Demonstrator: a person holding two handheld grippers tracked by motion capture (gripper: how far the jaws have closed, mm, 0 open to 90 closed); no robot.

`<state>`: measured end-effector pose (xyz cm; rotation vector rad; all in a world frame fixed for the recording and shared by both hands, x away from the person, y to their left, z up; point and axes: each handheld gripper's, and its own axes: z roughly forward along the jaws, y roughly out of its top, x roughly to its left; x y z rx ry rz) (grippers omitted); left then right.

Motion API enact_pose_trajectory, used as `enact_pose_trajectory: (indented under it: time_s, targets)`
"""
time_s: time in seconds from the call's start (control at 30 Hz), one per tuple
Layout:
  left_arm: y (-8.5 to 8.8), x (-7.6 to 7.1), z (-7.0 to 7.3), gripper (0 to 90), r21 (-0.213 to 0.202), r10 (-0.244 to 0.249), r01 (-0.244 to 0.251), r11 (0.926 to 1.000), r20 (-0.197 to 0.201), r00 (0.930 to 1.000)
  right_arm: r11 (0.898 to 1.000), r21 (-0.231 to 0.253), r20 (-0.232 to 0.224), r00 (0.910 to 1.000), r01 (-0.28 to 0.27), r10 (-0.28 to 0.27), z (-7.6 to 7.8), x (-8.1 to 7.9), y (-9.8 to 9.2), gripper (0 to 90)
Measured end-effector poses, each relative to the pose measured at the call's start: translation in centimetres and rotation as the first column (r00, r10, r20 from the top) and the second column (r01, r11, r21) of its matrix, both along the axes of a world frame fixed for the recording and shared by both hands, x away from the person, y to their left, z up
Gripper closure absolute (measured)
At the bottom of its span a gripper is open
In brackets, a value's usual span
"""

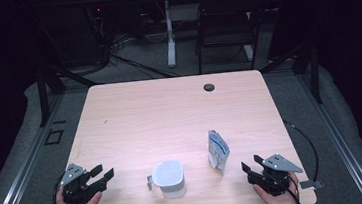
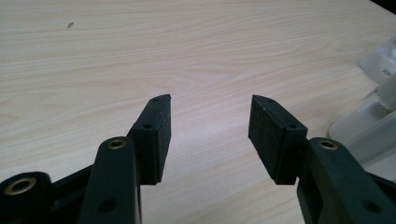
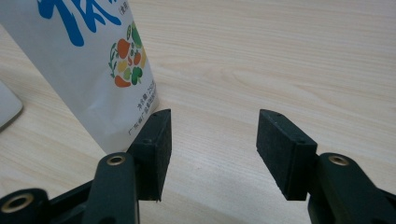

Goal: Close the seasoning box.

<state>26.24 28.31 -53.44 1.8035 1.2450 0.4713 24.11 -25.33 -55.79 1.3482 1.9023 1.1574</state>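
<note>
While both the left gripper (image 1: 99,176) and right gripper (image 1: 250,166) stood open and empty, the upright milk carton (image 1: 218,150), mid-bench beside the white lidded jug (image 1: 168,178), risked toppling from an off-centre nudge.

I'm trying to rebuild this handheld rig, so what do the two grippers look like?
Both are black. The left gripper and right gripper each carry two blocky jaws faced with flat dark pads, brass-ringed holes at the joints, a grey three-cornered plate on top and a thin black cable trailing off. Bare hands hold them; no sleeves show.
</note>
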Motion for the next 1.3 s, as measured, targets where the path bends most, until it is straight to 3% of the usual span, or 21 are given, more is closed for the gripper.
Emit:
enact_pose_trajectory:
  time_s: [0.1,0.4,0.97,1.3]
  targets:
    - [0.2,0.2,-0.7,48.9,-0.005,0.005,-0.005,1.0000,-0.015,0.9999,1.000,0.000,-0.007,1.0000,-0.007,0.007,-0.2,0.1,0.1,45.6]
    - [0.0,0.2,-1.6,47.4,0.018,0.016,-0.016,0.9997,-0.012,0.9998,0.999,-0.003,-0.019,0.9993,-0.033,0.033,-0.5,0.1,0.7,45.2]
    - [-0.5,0.4,-2.0,48.1,0.012,-0.003,0.004,0.9999,-0.027,0.9996,0.999,0.018,-0.033,0.9987,-0.039,0.040,-0.6,0.3,0.9,43.7]
    - [-0.3,0.4,-1.7,43.9,0.001,0.027,-0.027,0.9996,-0.022,0.9994,0.999,0.020,-0.028,0.9988,-0.039,0.040,-0.7,0.4,0.9,43.0]
